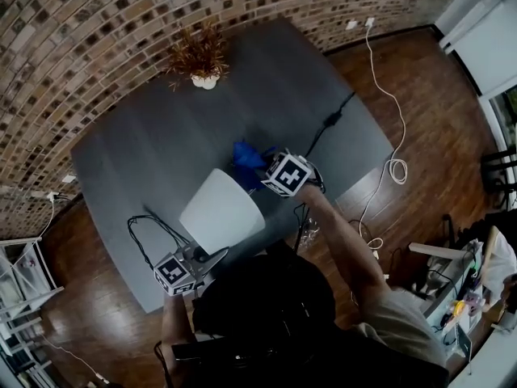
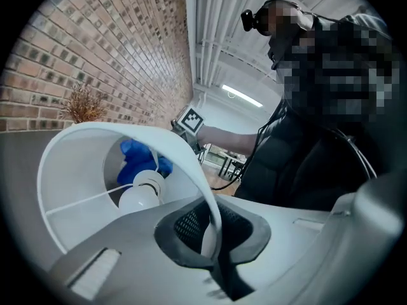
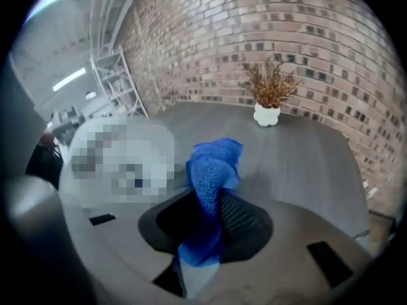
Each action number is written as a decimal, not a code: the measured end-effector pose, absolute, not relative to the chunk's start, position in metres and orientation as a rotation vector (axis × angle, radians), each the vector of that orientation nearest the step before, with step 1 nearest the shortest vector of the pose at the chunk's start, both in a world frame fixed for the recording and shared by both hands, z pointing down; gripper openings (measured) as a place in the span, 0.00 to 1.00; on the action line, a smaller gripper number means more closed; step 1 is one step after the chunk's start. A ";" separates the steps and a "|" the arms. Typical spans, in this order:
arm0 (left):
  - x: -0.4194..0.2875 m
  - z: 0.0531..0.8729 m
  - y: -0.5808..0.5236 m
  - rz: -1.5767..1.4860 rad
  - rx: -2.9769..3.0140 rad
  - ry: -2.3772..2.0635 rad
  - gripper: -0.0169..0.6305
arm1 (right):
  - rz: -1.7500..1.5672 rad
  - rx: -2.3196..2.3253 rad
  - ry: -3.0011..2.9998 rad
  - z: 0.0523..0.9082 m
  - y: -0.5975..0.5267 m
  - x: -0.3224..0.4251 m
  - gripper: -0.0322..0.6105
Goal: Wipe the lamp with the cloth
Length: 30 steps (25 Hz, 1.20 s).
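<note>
Lampshade (image 1: 222,212) rim pinched in left gripper (image 2: 210,250) jaws could buckle once right gripper (image 3: 202,234) jaws, clamping the cloth (image 3: 213,170), push.

Three cameras, one tabletop (image 1: 145,168).
Your head view looks steeply down on all of it; your left gripper (image 2: 210,234) view peers close into the lamp (image 2: 76,170); your right gripper (image 3: 203,227) view faces the far edge; both share the cloth (image 3: 213,164) and plant (image 3: 270,88).
</note>
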<state>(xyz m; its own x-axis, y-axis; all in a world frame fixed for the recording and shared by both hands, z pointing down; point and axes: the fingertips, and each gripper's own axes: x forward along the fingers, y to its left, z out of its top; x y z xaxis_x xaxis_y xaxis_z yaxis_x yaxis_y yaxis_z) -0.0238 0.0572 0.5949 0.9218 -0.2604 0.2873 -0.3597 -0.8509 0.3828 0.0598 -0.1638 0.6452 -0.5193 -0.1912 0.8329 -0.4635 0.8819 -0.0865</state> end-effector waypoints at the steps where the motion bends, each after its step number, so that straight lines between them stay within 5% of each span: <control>1: -0.023 0.596 0.058 0.311 2.640 -0.454 0.03 | 0.328 0.481 -2.064 0.655 -0.168 0.070 0.20; 9: -0.022 0.597 0.059 0.318 2.642 -0.462 0.03 | 0.064 0.954 -1.885 0.607 -0.257 0.172 0.20; 16: -0.023 0.591 0.044 0.242 2.588 -0.529 0.06 | 0.467 0.499 -2.260 0.637 -0.149 0.060 0.20; 21: -0.068 0.560 0.020 -0.234 2.214 -0.613 0.46 | 0.534 0.539 -2.265 0.654 -0.140 0.065 0.20; 23: -0.087 0.553 0.005 -0.479 1.966 -0.576 0.49 | 0.512 0.527 -2.274 0.652 -0.137 0.065 0.20; 29: -0.130 0.582 -0.041 -0.907 1.252 -0.561 0.44 | 0.475 0.539 -2.300 0.652 -0.132 0.064 0.20; 30: -0.133 0.589 -0.044 -0.911 1.193 -0.584 0.35 | 0.473 0.544 -2.309 0.653 -0.131 0.062 0.20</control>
